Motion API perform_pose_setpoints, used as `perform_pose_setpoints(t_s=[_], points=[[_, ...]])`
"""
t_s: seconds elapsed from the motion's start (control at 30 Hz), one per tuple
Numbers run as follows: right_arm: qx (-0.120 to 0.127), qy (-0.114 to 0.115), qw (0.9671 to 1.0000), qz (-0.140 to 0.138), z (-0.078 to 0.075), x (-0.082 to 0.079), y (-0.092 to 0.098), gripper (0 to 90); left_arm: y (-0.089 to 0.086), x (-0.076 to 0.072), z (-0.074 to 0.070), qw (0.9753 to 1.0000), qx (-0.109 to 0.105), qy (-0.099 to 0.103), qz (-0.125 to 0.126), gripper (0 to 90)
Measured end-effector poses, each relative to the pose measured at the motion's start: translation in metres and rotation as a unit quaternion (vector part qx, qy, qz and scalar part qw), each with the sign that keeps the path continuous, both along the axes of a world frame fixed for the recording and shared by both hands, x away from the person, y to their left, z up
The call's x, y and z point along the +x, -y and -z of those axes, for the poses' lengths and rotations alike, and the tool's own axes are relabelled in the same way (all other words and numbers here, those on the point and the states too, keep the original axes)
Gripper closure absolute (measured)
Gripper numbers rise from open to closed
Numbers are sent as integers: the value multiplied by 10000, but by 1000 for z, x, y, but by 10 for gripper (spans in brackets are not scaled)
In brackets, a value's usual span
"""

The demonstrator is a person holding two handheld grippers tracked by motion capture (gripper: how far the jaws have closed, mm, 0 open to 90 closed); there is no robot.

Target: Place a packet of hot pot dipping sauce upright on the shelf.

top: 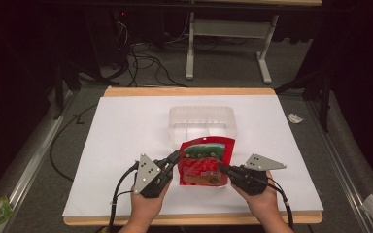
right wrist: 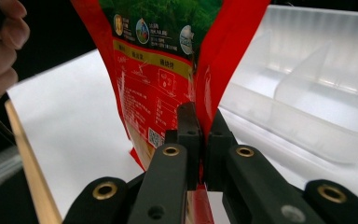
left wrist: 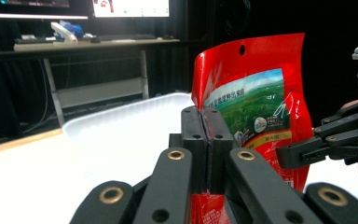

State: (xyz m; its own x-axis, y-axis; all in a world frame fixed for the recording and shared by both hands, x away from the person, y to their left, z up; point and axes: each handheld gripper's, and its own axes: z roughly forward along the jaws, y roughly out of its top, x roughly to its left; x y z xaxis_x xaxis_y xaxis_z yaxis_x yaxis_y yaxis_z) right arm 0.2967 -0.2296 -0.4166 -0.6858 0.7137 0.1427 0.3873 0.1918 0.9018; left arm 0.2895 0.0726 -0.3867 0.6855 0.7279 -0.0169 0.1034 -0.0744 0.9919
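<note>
Red snack pouch (top: pixel 205 162) (green landscape print) upright, pinched both side edges.

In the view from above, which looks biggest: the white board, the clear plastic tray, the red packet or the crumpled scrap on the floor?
1. White board
2. Clear plastic tray
3. Red packet, though it is held up nearer the camera, so less sure
4. Crumpled scrap

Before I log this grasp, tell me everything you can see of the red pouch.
The red pouch is a glossy foil-like snack bag with a green landscape picture, yellow band and a hang hole at the top. It is held upright, just in front of the clear plastic tray, with the left gripper and right gripper each shut on a side edge.
</note>
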Motion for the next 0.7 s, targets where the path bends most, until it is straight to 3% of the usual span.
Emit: perform_pose_setpoints(t_s=[0.17,0.23,0.3,0.37,0.47,0.57,0.7], points=[[2,38,10000,-4,5,-1,1,898,-2,2,4,10000,-64,-8,-72,856],[-21,108,9999,11,6,-3,1,899,-4,7,8,9997,-89,-169,-149,800],[-52,154,9999,38,6,-3,0,899,-8,14,14,9989,-139,-410,-163,668],[-56,163,9998,59,5,-3,-1,900,-11,22,22,9967,-208,-784,-13,570],[-91,167,9998,61,6,-3,0,900,-11,33,38,9928,-219,-1158,211,441],[-79,154,9998,51,7,-3,1,900,-4,41,52,9879,-140,-1483,437,414],[-80,179,9998,41,7,-3,1,898,8,46,61,9822,-138,-1756,653,441]])
